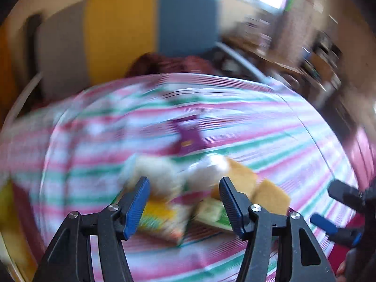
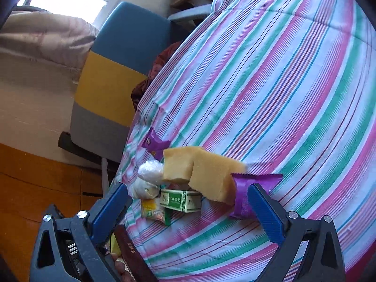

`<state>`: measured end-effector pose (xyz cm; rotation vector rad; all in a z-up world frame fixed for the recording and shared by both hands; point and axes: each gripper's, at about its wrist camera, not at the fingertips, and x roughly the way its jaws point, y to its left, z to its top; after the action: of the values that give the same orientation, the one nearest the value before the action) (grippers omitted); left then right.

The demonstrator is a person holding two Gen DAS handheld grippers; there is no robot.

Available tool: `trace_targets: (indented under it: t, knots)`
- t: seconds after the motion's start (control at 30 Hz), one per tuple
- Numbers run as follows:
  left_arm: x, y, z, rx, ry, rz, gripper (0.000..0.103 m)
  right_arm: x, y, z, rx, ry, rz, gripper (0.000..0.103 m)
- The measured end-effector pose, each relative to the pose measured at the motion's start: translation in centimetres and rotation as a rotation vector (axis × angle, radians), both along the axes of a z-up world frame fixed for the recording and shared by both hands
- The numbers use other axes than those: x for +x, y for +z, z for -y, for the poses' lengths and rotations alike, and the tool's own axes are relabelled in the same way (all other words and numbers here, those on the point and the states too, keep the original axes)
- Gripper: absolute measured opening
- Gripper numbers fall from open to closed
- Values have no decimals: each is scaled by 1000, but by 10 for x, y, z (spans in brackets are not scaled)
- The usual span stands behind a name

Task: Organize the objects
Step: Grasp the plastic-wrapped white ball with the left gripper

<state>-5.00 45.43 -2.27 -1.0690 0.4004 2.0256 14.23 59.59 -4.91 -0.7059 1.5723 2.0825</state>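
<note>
Green box [image 2: 180, 201]: dark printed characters and a small emblem on its pale side panel, in an East Asian script, too small to read.
Far purple packet [image 2: 155, 143]: a small yellow mark and a pale logo, neither legible; in the left wrist view the same packet [image 1: 189, 138] shows only a blurred yellow patch.
Near purple packet [image 2: 249, 192]: no print can be read on the side that shows.
Dark red booklet [image 2: 131, 253]: small gold characters on its cover, not legible.
Yellow packet [image 2: 151, 208]: printed pattern, no readable words.
</note>
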Motion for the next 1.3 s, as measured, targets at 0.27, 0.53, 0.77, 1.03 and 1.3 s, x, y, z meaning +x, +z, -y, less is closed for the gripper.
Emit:
trace_targets:
  t: [0.27, 0.53, 0.77, 1.03, 1.3]
  knots:
    - [-16, -45, -45, -97, -82, 65, 46, -1, -6, -5, -11, -10, 24, 103]
    - [-9, -6, 3, 60, -28, 80, 36, 20, -2, -23, 21, -132, 8, 103]
    - [38, 19, 83, 121, -37, 28, 36, 9, -14, -21, 9, -113, 127, 103]
    - [67, 2, 146, 129, -13, 74, 36, 8, -17, -19, 27, -113, 197, 98]
    - [92, -26, 172, 87, -61, 112, 36, 2, -14, -10, 105, -90, 293, 78]
